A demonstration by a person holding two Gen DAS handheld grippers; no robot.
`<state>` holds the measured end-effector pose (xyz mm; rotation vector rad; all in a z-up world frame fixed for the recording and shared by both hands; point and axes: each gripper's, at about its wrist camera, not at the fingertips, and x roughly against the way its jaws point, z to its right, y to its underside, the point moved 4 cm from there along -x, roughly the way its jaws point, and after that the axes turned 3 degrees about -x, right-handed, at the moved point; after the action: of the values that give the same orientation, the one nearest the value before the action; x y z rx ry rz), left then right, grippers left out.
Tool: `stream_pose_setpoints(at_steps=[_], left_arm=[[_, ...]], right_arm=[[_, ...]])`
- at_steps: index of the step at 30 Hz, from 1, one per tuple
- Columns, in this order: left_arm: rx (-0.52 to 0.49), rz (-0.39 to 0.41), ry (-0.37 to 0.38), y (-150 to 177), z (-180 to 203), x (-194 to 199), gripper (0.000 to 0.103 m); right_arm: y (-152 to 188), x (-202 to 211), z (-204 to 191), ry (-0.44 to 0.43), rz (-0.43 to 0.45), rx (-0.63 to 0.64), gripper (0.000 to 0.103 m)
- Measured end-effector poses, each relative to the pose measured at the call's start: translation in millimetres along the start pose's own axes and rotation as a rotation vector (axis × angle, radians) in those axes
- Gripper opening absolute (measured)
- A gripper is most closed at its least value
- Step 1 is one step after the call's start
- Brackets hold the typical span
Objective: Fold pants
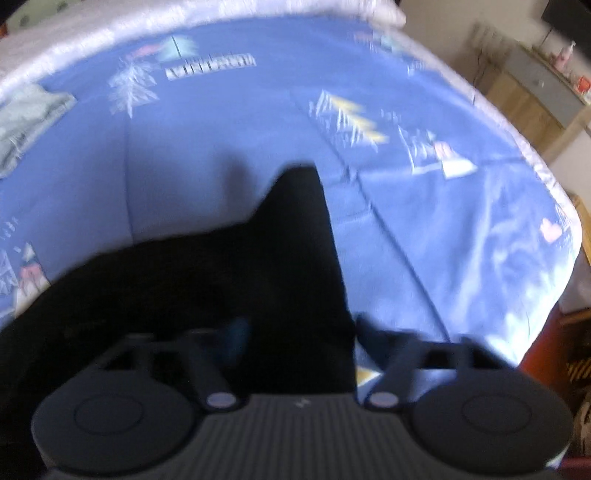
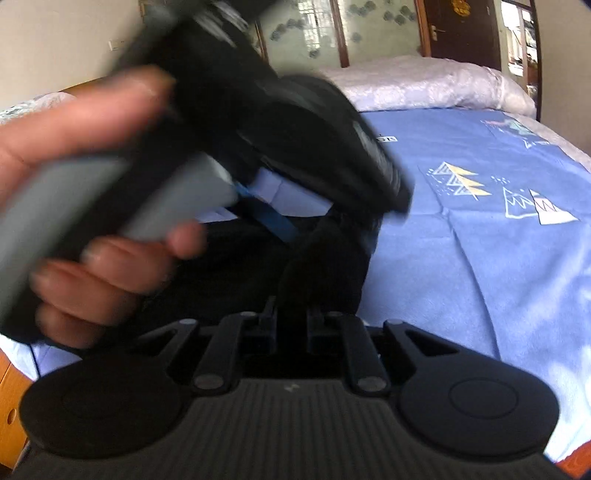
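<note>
Gathering the risks first: the pants [image 1: 221, 277] are seen as a dark heap at 6 to 7 o'clock of the left view, lying on the bed sheet [image 1: 424, 240], with one narrow part reaching up toward the centre. The right gripper [image 2: 293, 314] is drawn nearly closed, and a bunch of the black cloth is pinched between its fingers. The left gripper [image 1: 303, 328] is shown with cloth lying between its fingers, but the picture is blurred, so whether the cloth is actually gripped cannot be told. If it is not gripped, that side would likely be dropped when the pants are lifted, and a crooked fold would result. A thick bunch in the right grip could also be pulled loose, or several layers could be carried together. In the right view the hand [image 2: 92, 184] with the left tool is held close above the right one, so a knock between the two is judged possible

The sheet is blue, printed with trees and small peaks, and creased. A white quilt [image 1: 92, 37] is laid along 12 o'clock, a pale grey-green cloth [image 1: 26, 122] at 9 o'clock. A cabinet [image 1: 535, 92] is seen at 2 o'clock, and a dark door [image 2: 461, 33] at 1 o'clock of the right view
</note>
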<state>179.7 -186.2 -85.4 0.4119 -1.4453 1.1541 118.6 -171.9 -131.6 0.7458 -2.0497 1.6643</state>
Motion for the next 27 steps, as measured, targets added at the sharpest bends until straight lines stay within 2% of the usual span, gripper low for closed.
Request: stream_pose_setpoints(at_steps=[1, 2, 4, 5, 6, 8, 13, 16, 22, 27], left_arm=[[0.027, -0.008, 0.040, 3.2, -3.0, -0.7, 0.014], [0.051, 0.011, 0.060, 3.2, -8.7, 4.1, 0.014], [0.075, 0.059, 0.085, 8.4, -21.3, 18.9, 0.014], [0.089, 0.074, 0.089, 11.2, -29.4, 26.8, 0.014], [0.111, 0.090, 0.096, 15.2, -39.2, 36.8, 0.014], [0.149, 0.123, 0.114, 21.7, -56.7, 55.7, 0.014], [0.255, 0.214, 0.157, 41.5, -117.5, 115.2, 0.014], [0.311, 0.254, 0.157, 57.0, -157.1, 148.8, 0.014], [0.412, 0.314, 0.095, 115.3, -236.6, 204.8, 0.014], [0.557, 0.365, 0.012, 177.8, -307.4, 233.5, 0.014]], right_arm=[[0.3, -0.9, -0.7, -0.001, -0.001, -0.002, 0.016], [0.4, 0.2, 0.2, -0.004, 0.000, -0.008, 0.016], [0.0, 4.6, 3.7, -0.026, 0.024, -0.033, 0.023], [-1.0, 8.1, 6.0, -0.045, 0.040, -0.054, 0.032], [-1.6, 10.6, 7.0, -0.062, 0.051, -0.066, 0.048], [-1.7, 11.5, 5.5, -0.079, 0.057, -0.060, 0.056], [5.5, 9.3, -12.3, -0.133, 0.010, -0.032, 0.055], [8.6, 6.7, -25.2, -0.139, -0.013, 0.010, 0.055], [9.6, 0.1, -49.4, -0.173, -0.058, 0.061, 0.055], [15.6, -5.8, -63.9, -0.180, -0.094, 0.107, 0.055]])
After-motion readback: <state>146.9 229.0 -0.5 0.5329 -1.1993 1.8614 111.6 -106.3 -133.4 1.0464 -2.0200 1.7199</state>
